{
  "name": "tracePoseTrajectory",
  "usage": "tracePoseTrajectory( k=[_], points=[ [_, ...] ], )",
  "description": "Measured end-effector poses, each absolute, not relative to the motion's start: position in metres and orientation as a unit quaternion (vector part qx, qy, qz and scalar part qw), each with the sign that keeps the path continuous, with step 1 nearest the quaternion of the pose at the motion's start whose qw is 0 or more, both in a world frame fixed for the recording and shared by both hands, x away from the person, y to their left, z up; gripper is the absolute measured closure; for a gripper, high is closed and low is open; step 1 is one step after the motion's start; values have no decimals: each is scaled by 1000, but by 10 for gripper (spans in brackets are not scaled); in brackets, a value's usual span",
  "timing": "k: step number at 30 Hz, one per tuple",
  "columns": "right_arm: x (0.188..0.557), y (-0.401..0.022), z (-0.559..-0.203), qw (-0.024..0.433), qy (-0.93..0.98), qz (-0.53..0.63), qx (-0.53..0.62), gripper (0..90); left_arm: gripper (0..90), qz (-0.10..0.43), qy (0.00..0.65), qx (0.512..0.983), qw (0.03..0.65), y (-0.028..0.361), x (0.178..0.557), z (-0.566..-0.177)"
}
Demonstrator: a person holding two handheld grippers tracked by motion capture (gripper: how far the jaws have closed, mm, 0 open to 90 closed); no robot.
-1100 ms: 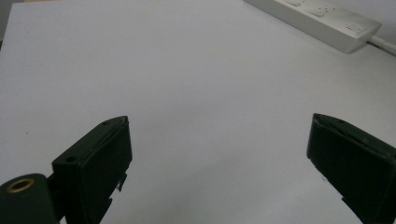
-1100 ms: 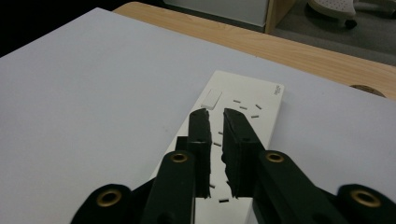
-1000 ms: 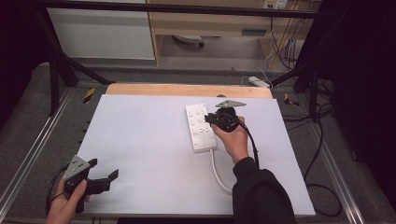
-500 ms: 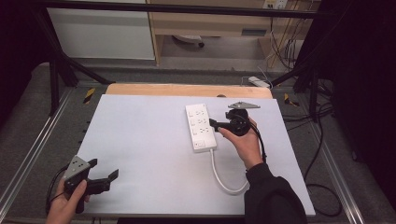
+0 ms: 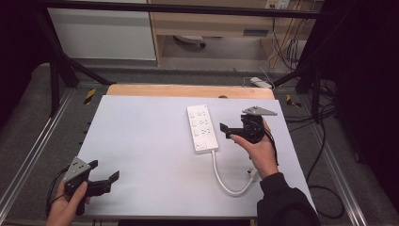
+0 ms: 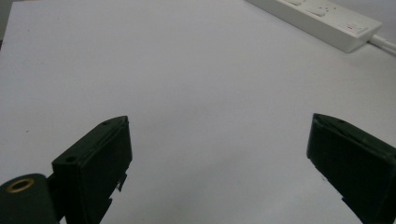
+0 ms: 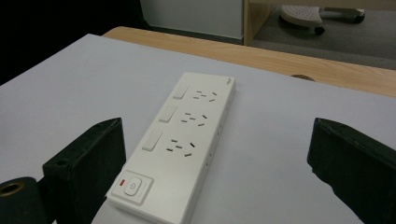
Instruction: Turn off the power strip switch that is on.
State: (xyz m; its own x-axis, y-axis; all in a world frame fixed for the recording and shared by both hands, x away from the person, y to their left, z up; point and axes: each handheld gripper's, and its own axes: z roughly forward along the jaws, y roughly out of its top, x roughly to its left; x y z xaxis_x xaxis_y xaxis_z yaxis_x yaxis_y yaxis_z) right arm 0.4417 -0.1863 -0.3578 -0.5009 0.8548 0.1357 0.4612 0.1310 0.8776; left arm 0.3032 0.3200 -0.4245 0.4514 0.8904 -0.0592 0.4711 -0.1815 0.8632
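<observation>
Right gripper (image 5: 226, 130) jaws, just opened, are held empty beside power strip (image 5: 202, 128) near the tabletop's far edge; left gripper (image 5: 104, 170) is being held released; the strip's cord (image 5: 225, 180) risks being snagged.

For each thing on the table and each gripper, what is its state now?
Power strip: flat on the table, sockets empty, held by no gripper.
Its cable: loose, curving toward the person.
Right gripper: open, jaws just opened, nothing between them.
Left gripper: open, empty.

In the left gripper view the picture's top edge cuts off most of the power strip (image 6: 327, 18) — just one end and a stub of its cable (image 6: 385, 43) remain. In the high view, its socket markings are too small to read.
</observation>
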Motion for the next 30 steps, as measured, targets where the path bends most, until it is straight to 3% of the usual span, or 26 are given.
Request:
tracePoseTrajectory(
  k=[30],
  points=[
    [356,-262,-382,258,703,489,447,37,66,241,467,730,437,320,302,-425]
  ],
)
